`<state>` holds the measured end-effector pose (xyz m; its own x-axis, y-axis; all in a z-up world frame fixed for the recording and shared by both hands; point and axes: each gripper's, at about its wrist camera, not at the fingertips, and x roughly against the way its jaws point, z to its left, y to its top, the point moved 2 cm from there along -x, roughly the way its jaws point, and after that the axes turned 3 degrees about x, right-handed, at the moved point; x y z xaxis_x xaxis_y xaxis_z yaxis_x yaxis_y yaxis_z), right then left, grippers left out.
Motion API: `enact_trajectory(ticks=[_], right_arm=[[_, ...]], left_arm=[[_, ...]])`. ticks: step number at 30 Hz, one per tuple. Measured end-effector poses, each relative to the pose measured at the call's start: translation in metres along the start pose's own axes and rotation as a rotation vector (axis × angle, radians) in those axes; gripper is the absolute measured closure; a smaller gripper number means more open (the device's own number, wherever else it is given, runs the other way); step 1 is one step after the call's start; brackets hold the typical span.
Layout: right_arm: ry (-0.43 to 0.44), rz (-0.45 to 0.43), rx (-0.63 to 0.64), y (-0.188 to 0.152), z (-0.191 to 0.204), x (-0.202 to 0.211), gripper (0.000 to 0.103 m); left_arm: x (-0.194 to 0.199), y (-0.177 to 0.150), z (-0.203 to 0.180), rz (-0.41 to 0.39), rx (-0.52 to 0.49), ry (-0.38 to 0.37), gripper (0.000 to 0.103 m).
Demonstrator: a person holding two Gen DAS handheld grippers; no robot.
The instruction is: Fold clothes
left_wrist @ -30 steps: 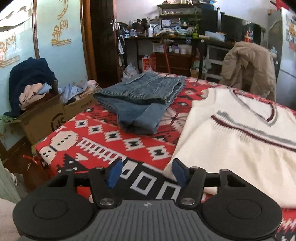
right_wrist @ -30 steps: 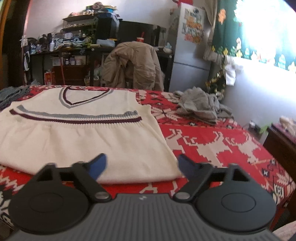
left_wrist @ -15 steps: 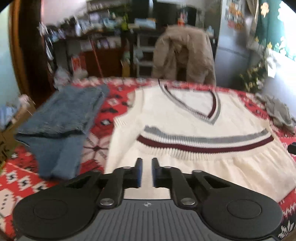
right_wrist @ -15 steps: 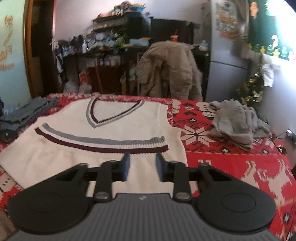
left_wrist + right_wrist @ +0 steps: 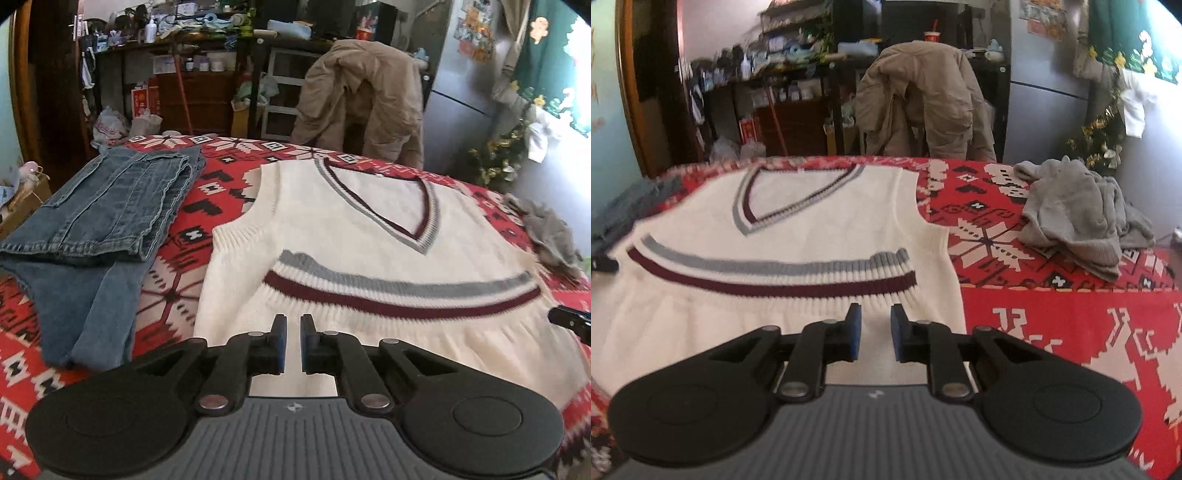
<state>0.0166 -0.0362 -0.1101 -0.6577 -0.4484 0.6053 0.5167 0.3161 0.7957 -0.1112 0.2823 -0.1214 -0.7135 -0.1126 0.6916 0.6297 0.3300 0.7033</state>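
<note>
Cream knitted sleeveless V-neck vest with grey and maroon stripes (image 5: 354, 236) lies spread flat, front up, on the tabletop covered in a red, white and black patterned cloth (image 5: 1052, 332). Its long axis runs from the near edge to the far one: the ribbed hem is nearest the person holding the tools, and the neckline points away toward the chair draped with a tan jacket (image 5: 916, 99). Laid open like this, both side edges and armholes are exposed, which looks to me like a layout meant for folding; no fold shows in it. The left gripper (image 5: 291, 345) sits low over the hem toward the vest's left side, its jaws drawn nearly together with only a thin slit between the blue pads; whether any knit is pinched there I cannot tell. The right gripper (image 5: 873, 332) hangs over the hem nearer the right edge, jaws a little wider apart and holding nothing that shows. Off to the left a pair of blue denim jeans (image 5: 99, 225) lies folded in a flat stack, while a grey garment (image 5: 1082, 221) sits crumpled on the right, well apart from the vest.
</note>
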Motion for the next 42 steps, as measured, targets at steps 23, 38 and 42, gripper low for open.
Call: enact_trajectory(ticks=[23, 38, 42], right_arm=[[0.036, 0.032, -0.003, -0.011, 0.01, 0.018, 0.077], [0.031, -0.059, -0.026, -0.003, 0.01, 0.025, 0.007], [0.002, -0.101, -0.002, -0.001, 0.016, 0.029, 0.001]], left_arm=[[-0.019, -0.008, -0.022, 0.071, -0.097, 0.005, 0.095], [-0.017, 0.003, -0.035, -0.054, -0.08, 0.03, 0.043], [-0.005, 0.002, -0.043, -0.136, -0.087, 0.023, 0.016]])
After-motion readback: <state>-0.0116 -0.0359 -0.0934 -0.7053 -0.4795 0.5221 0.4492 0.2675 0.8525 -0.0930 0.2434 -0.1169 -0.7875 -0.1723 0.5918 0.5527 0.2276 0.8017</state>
